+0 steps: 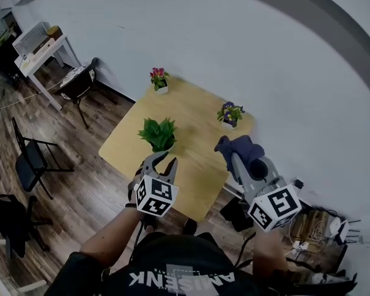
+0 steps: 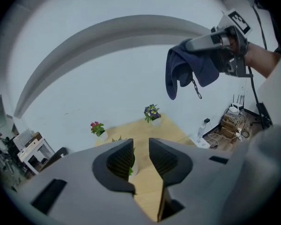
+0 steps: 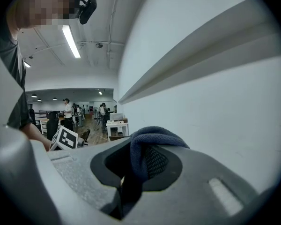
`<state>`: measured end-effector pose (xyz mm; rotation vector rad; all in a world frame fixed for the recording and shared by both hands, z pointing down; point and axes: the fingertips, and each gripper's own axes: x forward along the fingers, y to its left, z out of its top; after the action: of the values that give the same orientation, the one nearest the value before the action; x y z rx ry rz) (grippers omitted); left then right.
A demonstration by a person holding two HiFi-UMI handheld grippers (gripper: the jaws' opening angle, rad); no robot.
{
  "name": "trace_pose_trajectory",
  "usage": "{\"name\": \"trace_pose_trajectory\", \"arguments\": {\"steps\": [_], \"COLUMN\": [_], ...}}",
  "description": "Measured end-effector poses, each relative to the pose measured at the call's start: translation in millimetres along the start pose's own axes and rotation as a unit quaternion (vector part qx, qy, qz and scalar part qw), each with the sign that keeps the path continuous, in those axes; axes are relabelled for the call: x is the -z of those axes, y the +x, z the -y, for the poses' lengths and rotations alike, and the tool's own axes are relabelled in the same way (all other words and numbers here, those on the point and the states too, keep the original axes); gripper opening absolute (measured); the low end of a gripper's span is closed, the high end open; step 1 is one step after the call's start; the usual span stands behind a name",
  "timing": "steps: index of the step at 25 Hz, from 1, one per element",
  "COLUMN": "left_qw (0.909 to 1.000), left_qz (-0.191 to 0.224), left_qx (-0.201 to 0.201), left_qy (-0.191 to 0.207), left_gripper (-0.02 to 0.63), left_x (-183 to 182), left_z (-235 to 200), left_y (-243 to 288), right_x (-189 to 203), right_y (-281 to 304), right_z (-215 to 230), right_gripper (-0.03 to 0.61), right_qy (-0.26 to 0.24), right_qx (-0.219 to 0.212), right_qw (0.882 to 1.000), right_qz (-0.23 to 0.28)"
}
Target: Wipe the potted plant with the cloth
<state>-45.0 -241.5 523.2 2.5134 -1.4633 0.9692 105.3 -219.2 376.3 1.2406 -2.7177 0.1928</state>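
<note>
We start with the wooden tabletop [image 1: 194,119], which carries three pots. The leafy green potted plant [image 1: 158,133] stands near its front-left edge, well apart from the pink-flowered pot [image 1: 160,79] and the purple-flowered pot [image 1: 230,113] at the back. We take the green one as the likely target, since it sits nearest us. The dark blue cloth [image 1: 245,148] hangs in the air over the tabletop's right side, clamped in the right hand-held gripper [image 1: 233,158], whose jaws are closed on a fold of it. The left hand-held gripper [image 1: 164,160] hovers just in front of the green plant, its jaws partly apart with nothing between them. To do this well, we judge the left one should steady the pot low down, not by the leaves. We then bring the loose cloth down and stroke each leaf lightly from stem to tip, so nothing tips or tears.
</note>
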Motion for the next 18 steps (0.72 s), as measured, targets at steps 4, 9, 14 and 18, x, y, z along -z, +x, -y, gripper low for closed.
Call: {"name": "trace_pose_trajectory", "arguments": {"steps": [4,9,14,18], "left_qw": [0.9983,0.9901,0.9774,0.964], "left_qz": [-0.05,-0.112,-0.152,-0.167], "left_qx": [-0.029,-0.067,-0.062,-0.049], "left_qy": [0.01,0.052,0.133,0.201], "left_gripper": [0.103,0.12,0.152,0.152], "left_x": [26,67,101,117], "left_z": [8,-6,-22,-33], "left_y": [33,57,67,82], "right_x": [16,29,37,45], "right_y": [-5,-7,-2,5], "right_z": [13,27,33,30], "right_gripper": [0.046,0.045,0.044,0.046], "right_qy": [0.005,0.006,0.009,0.017], "right_qx": [-0.011,-0.015,-0.02,-0.021], "right_qw": [1.0,0.999,0.999,0.999], "right_qz": [-0.015,-0.028,-0.037,-0.043]}}
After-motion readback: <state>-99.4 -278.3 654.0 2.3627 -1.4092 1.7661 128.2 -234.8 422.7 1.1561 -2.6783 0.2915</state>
